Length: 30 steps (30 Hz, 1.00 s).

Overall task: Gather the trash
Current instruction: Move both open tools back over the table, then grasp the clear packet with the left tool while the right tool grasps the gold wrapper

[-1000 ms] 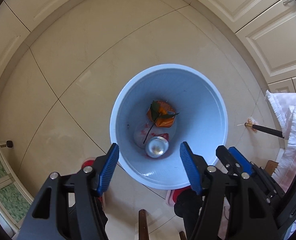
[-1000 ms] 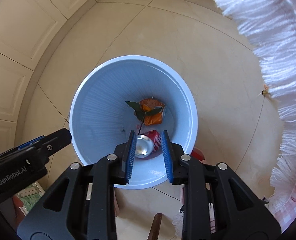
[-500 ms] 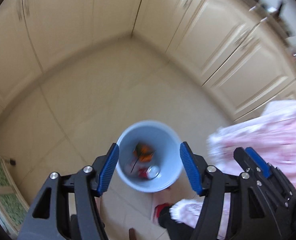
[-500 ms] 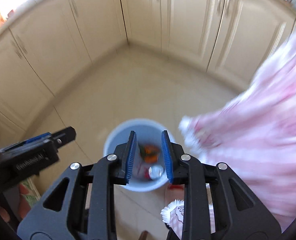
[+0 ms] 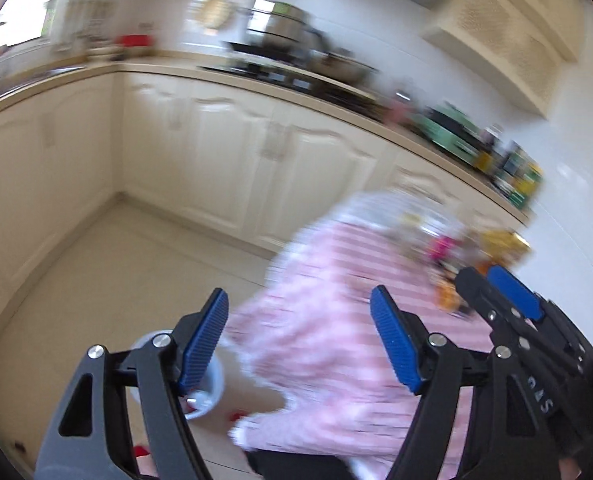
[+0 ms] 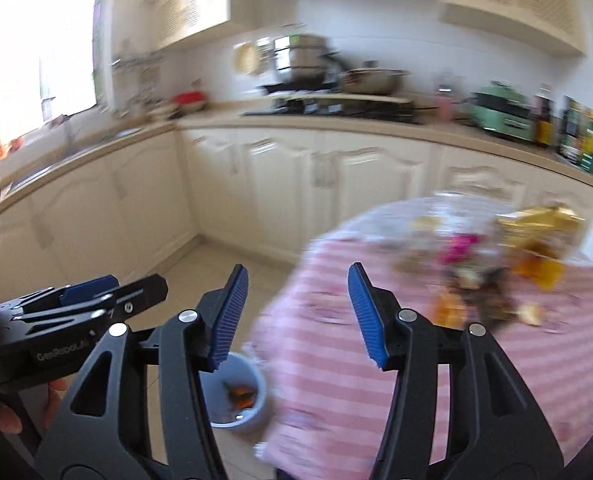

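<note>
A light blue trash bin (image 6: 252,396) stands on the floor beside the table, with orange scraps inside; it also shows in the left wrist view (image 5: 212,384), mostly behind my left finger. A blurred heap of trash (image 6: 492,280) lies on the pink striped tablecloth (image 6: 456,360) at the far right: a gold wrapper (image 6: 536,218), orange peel and dark scraps. The heap also shows in the left wrist view (image 5: 456,264). My left gripper (image 5: 298,344) is open and empty above the table edge. My right gripper (image 6: 298,316) is open and empty, raised over the table edge.
Cream kitchen cabinets (image 6: 276,184) run along the back and left under a countertop with pots (image 6: 372,80), a green appliance (image 6: 500,114) and bottles. The tiled floor (image 5: 108,264) lies between the cabinets and the table. Both views are motion-blurred.
Both grippers have swung up from above the bin to face the kitchen and table. The right gripper has opened wider. The bin now sits low in both views.
</note>
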Available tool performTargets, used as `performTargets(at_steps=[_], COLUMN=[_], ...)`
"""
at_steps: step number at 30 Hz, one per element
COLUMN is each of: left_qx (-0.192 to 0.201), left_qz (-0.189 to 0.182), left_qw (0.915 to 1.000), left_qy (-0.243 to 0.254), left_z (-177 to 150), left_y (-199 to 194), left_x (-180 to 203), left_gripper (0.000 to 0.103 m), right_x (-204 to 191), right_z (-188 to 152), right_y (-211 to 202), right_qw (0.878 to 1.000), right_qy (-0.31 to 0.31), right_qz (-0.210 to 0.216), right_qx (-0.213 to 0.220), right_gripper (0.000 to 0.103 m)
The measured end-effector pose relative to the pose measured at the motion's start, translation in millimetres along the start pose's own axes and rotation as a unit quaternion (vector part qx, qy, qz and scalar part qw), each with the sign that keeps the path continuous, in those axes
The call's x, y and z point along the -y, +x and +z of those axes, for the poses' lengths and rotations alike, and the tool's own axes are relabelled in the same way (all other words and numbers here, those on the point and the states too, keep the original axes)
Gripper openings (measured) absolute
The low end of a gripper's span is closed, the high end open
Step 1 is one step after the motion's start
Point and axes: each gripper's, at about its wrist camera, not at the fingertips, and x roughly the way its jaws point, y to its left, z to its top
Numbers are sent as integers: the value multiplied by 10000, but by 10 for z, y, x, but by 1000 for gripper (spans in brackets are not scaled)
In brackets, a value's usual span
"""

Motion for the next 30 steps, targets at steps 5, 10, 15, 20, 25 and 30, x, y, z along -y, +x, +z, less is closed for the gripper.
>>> performTargets(at_steps=[5, 10, 15, 20, 25, 30], left_qx=[-420, -780, -1035, -1269, -1386, -1359], left_qz=[-379, -592, -743, -618, -564, -514], left_qw=[9973, 9938, 9916, 9875, 9844, 9866], left_qy=[477, 522, -200, -701, -926, -748], left_z=[5, 72, 228, 282, 347, 438], left_y=[410, 854, 1301, 1734, 2052, 2197], left_x=[717, 990, 952, 847, 800, 851], left_gripper=[72, 72, 72, 72, 72, 33], right_x=[940, 1625, 2003, 2151, 2275, 2448], right_z=[-87, -157, -150, -115, -86, -35], right_y=[-166, -187, -40, 174, 281, 451], right_qw=[9964, 9887, 9835, 9795, 9725, 9536], right_qy=[615, 1203, 1571, 1863, 2264, 3009], right_qz=[-582, -890, -884, -759, -548, -90], right_qx=[-75, -119, -124, -131, -86, -87], right_gripper=[54, 55, 55, 58, 65, 69])
